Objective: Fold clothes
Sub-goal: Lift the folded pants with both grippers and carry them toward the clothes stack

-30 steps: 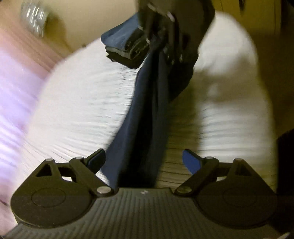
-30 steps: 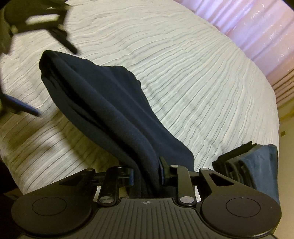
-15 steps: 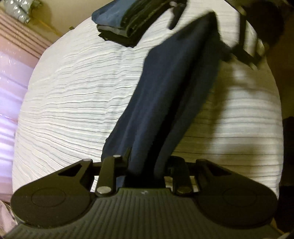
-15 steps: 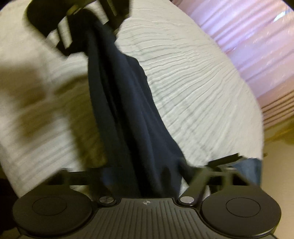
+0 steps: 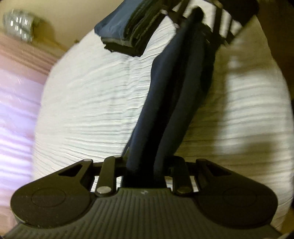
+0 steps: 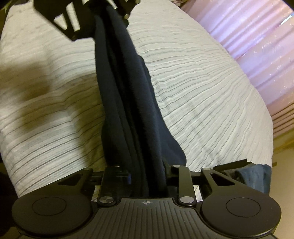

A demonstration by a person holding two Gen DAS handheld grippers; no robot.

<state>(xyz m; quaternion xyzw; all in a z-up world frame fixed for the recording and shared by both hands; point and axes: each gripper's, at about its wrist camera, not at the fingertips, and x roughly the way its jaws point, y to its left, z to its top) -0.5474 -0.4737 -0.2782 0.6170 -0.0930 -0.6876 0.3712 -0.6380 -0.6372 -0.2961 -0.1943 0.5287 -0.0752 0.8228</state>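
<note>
A dark navy garment (image 5: 172,103) hangs stretched in a long band between my two grippers, above a white striped bedspread (image 5: 91,103). My left gripper (image 5: 145,163) is shut on one end of it. At the top of that view the right gripper (image 5: 202,20) holds the other end. Seen from the right wrist, the same navy garment (image 6: 128,103) runs from my right gripper (image 6: 148,174), shut on it, up to the left gripper (image 6: 108,11). The fingertips of both are hidden in folds of cloth.
A stack of folded dark and blue clothes (image 5: 128,29) lies at the far edge of the bed; it shows as the folded stack (image 6: 253,176) at the lower right of the right wrist view. Pink curtains (image 6: 257,40) border the bed. A beige floor (image 6: 281,183) lies beyond.
My left gripper was open one second ago and has closed on the free end of the garment. Both grippers have drawn apart, pulling the cloth into a taut band.
</note>
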